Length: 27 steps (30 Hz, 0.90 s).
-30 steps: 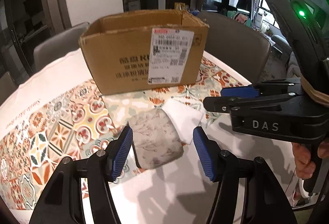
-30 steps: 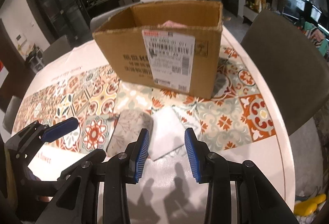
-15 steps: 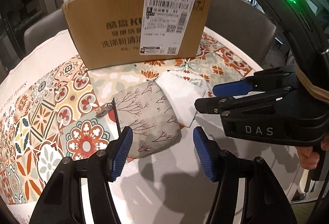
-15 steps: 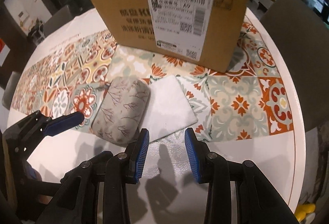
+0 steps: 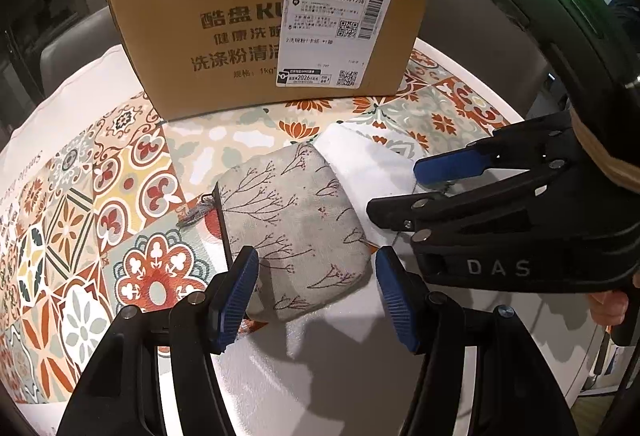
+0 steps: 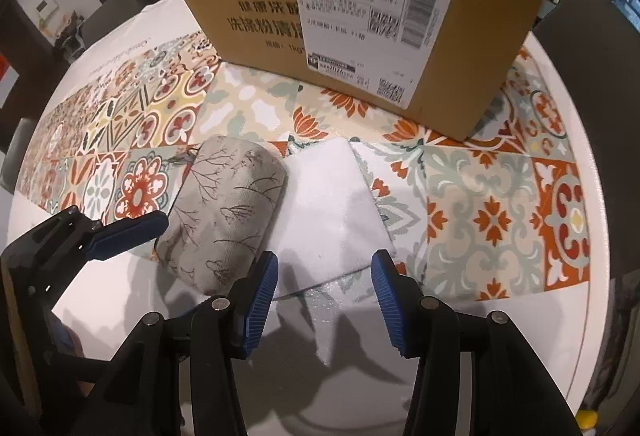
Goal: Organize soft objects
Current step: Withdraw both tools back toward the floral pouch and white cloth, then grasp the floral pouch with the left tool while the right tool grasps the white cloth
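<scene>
while both tools point steeply down at the patterned surface, the left hand-held gripper stands about half open, its blue pads on either side of the near end of a grey pouch printed with twigs; whether the left pad touches the fabric cannot be told, and the right pad stands clear of it. the pouch lies at the centre of the left wrist view, its right edge overlapping a folded white cloth. in the right wrist view the right hand-held gripper has its jaws opening over the near edge of the white cloth, not pressing on it. a cardboard box with a shipping label stands just behind both soft things, at the top of each frame.
</scene>
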{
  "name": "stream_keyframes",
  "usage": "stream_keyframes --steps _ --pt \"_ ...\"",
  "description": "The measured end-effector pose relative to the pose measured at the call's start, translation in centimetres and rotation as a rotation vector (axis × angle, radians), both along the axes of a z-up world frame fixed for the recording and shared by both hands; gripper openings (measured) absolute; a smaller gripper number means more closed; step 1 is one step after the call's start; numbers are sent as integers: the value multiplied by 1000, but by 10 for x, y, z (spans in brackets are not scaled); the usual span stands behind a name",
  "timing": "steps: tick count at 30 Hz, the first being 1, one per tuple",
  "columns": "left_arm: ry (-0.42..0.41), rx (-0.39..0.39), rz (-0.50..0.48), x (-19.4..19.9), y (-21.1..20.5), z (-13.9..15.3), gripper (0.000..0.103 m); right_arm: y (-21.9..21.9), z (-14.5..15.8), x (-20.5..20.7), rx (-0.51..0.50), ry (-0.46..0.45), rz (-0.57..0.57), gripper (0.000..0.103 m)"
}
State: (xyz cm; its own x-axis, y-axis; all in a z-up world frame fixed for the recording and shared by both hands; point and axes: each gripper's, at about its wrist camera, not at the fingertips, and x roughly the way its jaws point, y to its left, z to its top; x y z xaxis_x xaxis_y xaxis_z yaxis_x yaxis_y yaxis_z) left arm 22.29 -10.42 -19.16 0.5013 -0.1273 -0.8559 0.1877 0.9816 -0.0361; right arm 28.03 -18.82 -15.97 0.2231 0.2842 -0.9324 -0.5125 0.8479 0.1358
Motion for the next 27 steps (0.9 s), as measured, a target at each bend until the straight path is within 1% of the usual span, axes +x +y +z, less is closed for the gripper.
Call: stream_keyframes --steps 3,13,15,17,18,19,20,21,22,23,25,27 --pt "4 3 1 1 2 -4 60 4 -4 1 -8 4 7 50" --pt "15 -5 -4 11 7 -13 60 12 -5 3 -46 -37 32 50" --pt "11 -3 -11 11 6 -14 58 14 -5 2 -62 -47 40 50" --pt "10 -17 -23 11 6 -14 46 15 -6 2 -72 -55 37 50" --pt "12 -25 -26 12 6 -13 43 15 -6 2 -76 -57 34 48" --pt "12 -30 -29 12 7 -13 38 15 -6 2 -81 -59 30 44" --pt "13 -34 -33 12 7 -13 34 14 -6 2 -89 -66 26 42" --pt "13 -34 -35 12 6 -13 32 13 -5 2 -92 -70 20 38" --pt "13 -36 -37 12 6 -12 28 12 -5 2 -86 -69 15 32" --pt "13 -39 -40 12 6 -12 24 10 -5 2 -82 -69 9 28" --pt "12 -41 -39 12 7 -10 22 8 -5 3 -63 -55 -1 14" --pt "9 -41 -29 11 9 -8 21 5 -4 2 -46 -46 -12 12"
